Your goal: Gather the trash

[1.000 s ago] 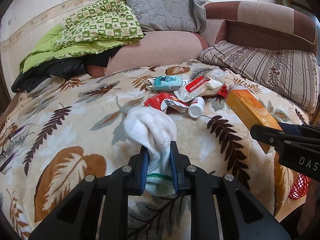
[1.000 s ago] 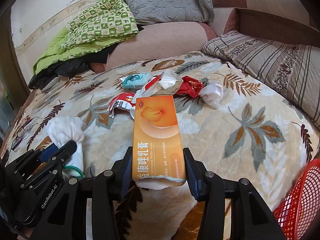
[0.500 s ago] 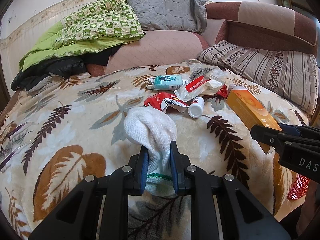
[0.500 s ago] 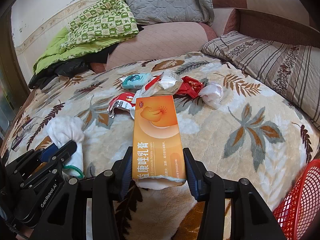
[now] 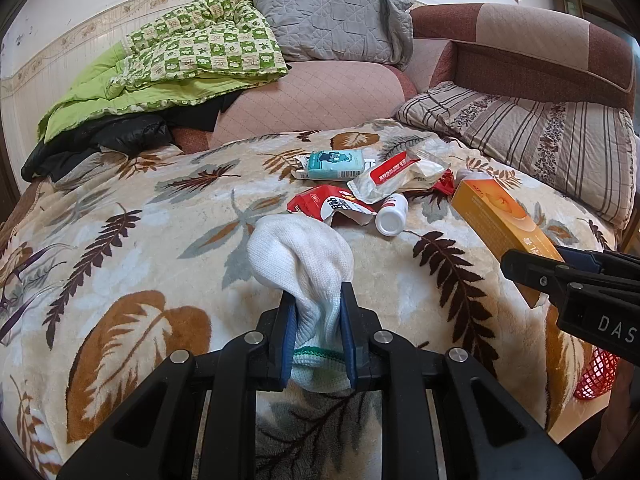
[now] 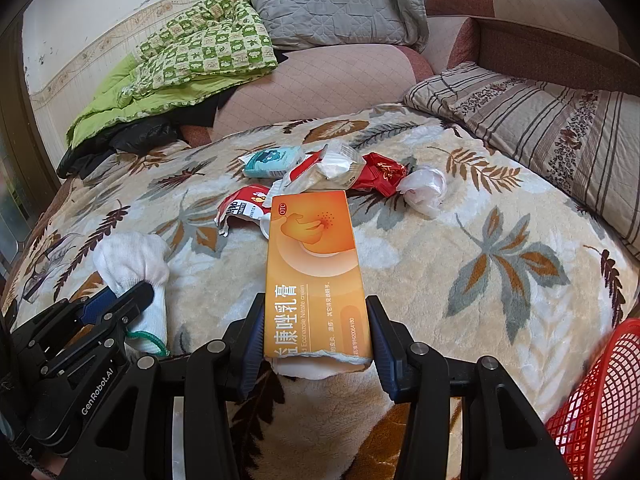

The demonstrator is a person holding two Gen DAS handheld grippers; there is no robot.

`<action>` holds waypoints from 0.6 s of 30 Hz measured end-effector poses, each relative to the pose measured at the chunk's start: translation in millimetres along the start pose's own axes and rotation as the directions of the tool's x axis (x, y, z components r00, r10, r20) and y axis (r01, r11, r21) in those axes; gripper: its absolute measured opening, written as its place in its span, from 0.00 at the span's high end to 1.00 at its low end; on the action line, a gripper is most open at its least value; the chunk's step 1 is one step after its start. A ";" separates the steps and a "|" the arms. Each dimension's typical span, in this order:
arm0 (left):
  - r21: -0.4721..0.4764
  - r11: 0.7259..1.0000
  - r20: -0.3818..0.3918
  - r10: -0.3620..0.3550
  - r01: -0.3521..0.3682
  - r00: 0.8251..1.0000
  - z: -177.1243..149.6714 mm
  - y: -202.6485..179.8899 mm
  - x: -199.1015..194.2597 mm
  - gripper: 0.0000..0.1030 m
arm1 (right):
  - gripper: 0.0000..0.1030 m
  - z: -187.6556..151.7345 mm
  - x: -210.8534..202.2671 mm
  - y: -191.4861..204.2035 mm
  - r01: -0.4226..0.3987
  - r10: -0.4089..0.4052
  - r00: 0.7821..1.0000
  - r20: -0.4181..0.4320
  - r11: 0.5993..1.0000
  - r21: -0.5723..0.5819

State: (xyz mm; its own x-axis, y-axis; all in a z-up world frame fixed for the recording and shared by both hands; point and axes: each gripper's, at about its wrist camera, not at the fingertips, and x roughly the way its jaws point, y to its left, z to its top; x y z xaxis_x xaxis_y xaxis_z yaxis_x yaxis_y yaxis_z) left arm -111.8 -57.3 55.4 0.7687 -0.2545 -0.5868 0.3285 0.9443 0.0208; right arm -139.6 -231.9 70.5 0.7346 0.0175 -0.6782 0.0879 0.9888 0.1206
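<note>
Both full: left gripper (image 5: 318, 334) pinching white sock (image 5: 302, 258), right gripper (image 6: 316, 336) clamping orange box (image 6: 314, 276) lengthwise. Red basket (image 6: 596, 400) at bed's (image 6: 500, 280) near right edge, closest to right gripper.

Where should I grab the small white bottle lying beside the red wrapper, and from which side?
Grip the white bottle across its round body, coming from above. It lies on its side with one flat end toward the camera, and the red wrapper crowds its left.
</note>
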 end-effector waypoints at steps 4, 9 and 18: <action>0.000 1.000 -0.001 -0.001 0.001 1.000 0.4 1.0 -0.5 0.82 | 0.50 0.1 -0.1 -0.3 -0.001 0.001 1.000 0.000 1.000 0.000; -0.003 1.000 0.001 -0.003 0.003 1.000 0.9 2.2 -1.2 0.82 | 0.50 0.1 -0.1 -0.7 -0.001 0.001 1.000 0.000 1.000 0.000; -0.005 1.000 0.002 -0.016 0.016 1.000 -0.8 -3.6 1.0 0.82 | 0.50 0.2 0.0 -1.0 -0.002 0.002 1.000 0.000 1.000 0.000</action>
State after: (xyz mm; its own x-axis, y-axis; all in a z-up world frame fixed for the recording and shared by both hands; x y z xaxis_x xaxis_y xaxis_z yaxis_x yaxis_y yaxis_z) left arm -112.7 -60.8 54.1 0.7644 -0.2701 -0.5854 0.3379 0.9412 0.0069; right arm -139.5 -232.9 70.5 0.7351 0.0193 -0.6777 0.0863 0.9888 0.1217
